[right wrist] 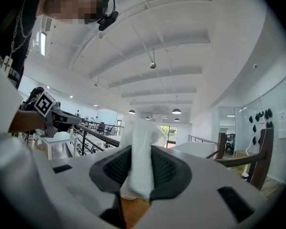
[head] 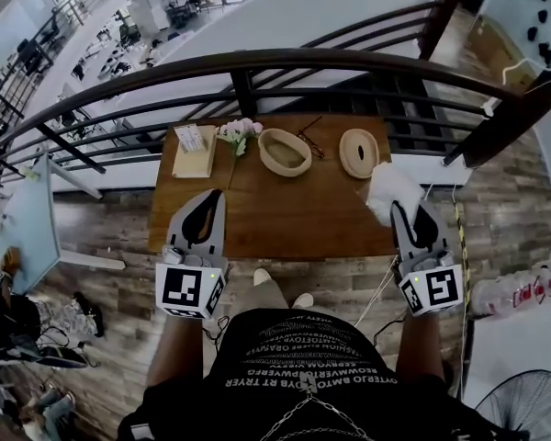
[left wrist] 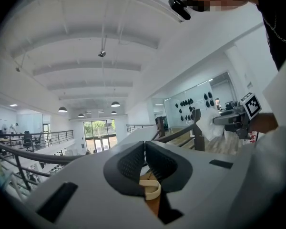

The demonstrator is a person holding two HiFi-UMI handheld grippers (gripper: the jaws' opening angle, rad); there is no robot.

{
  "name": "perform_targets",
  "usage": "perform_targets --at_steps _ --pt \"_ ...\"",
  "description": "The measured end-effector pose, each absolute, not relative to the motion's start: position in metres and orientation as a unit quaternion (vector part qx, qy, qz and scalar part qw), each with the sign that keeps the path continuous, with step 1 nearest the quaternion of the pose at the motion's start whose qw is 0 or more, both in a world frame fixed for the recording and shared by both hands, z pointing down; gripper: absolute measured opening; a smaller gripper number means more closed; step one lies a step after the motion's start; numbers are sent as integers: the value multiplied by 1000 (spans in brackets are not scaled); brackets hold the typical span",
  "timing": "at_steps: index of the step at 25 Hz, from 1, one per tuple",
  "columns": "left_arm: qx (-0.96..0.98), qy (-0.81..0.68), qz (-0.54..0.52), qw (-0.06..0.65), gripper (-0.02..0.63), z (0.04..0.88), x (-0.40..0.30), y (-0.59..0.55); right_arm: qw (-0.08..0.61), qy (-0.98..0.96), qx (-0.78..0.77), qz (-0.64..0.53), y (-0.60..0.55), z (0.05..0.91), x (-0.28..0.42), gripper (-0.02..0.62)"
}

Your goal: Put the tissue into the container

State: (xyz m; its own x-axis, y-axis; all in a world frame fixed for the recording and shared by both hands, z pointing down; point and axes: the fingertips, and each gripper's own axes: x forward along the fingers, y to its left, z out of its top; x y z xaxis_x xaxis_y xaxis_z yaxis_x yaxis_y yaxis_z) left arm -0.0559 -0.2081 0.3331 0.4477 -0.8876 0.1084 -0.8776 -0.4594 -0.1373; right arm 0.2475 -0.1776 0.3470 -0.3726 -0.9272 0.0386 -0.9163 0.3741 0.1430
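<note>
The wooden surface [head: 285, 214] carried an oval container [head: 285, 152] near its far edge. The left gripper [head: 213, 196] hovered over the near left side, jaws pressed together on nothing. The right gripper [head: 406, 209] had its jaws pinching the white tissue [head: 390, 189] above the right edge, apart from the container.

Mezzanine edge. Brown wooden bench [head: 285, 214] at mid-frame, set against a dark curved railing [head: 257, 62]. Open office level below, upper left. Grey-brown plank floor [head: 510, 200]. Fan [head: 523, 410] at lower right. White beamed ceiling [left wrist: 86, 70], round pendant lamps [left wrist: 115, 104], bright glazed doors [left wrist: 99, 130] at the far end.
</note>
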Motion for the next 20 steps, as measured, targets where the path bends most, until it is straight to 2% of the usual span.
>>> perform_targets --at_steps 10,20 --pt "-854 513 -86 18 31 349 -59 -261 71 -834 546 -24 -234 381 231 114" --pt "-851 517 -94 3 31 361 -85 -346 122 -840 527 35 -343 457 194 114"
